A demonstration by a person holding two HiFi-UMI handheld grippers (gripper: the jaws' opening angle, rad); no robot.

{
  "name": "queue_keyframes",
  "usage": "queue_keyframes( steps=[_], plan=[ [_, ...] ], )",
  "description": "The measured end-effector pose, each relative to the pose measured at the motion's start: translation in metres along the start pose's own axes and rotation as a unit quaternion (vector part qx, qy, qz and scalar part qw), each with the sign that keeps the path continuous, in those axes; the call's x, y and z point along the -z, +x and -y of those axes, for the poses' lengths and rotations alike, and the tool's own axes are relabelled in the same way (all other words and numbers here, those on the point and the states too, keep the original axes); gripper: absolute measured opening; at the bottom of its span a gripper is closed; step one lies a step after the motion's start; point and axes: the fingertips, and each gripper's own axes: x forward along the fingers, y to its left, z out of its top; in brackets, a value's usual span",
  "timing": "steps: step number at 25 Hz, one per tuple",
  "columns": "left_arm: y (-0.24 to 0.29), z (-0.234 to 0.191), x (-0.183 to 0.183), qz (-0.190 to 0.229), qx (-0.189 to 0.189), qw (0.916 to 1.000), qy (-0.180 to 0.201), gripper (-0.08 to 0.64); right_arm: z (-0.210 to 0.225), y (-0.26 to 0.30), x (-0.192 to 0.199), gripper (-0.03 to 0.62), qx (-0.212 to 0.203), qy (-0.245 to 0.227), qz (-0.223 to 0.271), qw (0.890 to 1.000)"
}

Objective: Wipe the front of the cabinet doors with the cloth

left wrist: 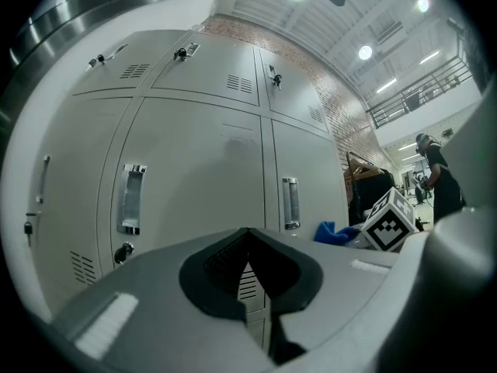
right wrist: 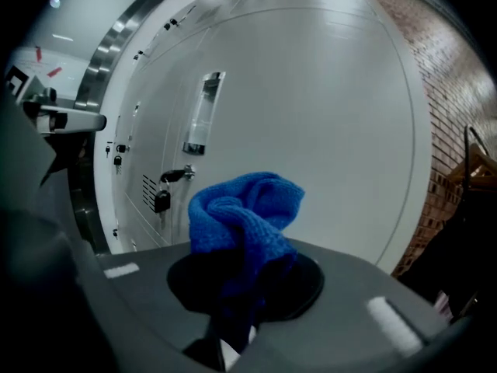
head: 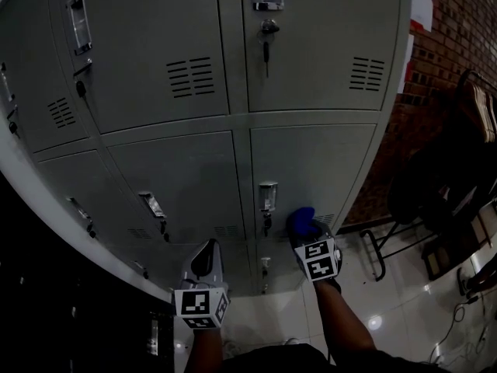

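Observation:
Grey metal locker doors (head: 311, 169) fill the head view. My right gripper (head: 304, 235) is shut on a bunched blue cloth (head: 301, 222), held up against or just in front of the lower right door, right of its handle (head: 268, 196). In the right gripper view the cloth (right wrist: 245, 216) rises out of the shut jaws before the door (right wrist: 311, 115). My left gripper (head: 204, 261) hangs lower and to the left, a short way from the doors, shut on nothing. The left gripper view shows the doors (left wrist: 202, 169), the cloth (left wrist: 332, 232) and the right gripper's marker cube (left wrist: 392, 222).
A brick wall (head: 458, 37) stands right of the lockers, with dark chairs and a rack (head: 443, 200) on the glossy floor (head: 388, 301). A padlock (right wrist: 161, 200) hangs on a neighbouring door. A dark cabinet (head: 62, 301) sits at the left. A person (left wrist: 435, 177) stands far off.

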Motion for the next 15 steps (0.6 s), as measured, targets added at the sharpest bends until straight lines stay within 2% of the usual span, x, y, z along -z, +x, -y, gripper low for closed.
queue_keyframes(
  steps=[15],
  plan=[
    [-0.015, -0.02, -0.003, -0.001, -0.007, 0.9999, 0.008, 0.014, -0.071, 0.018, -0.03, 0.063, -0.046, -0.008, 0.03, 0.998]
  ],
)
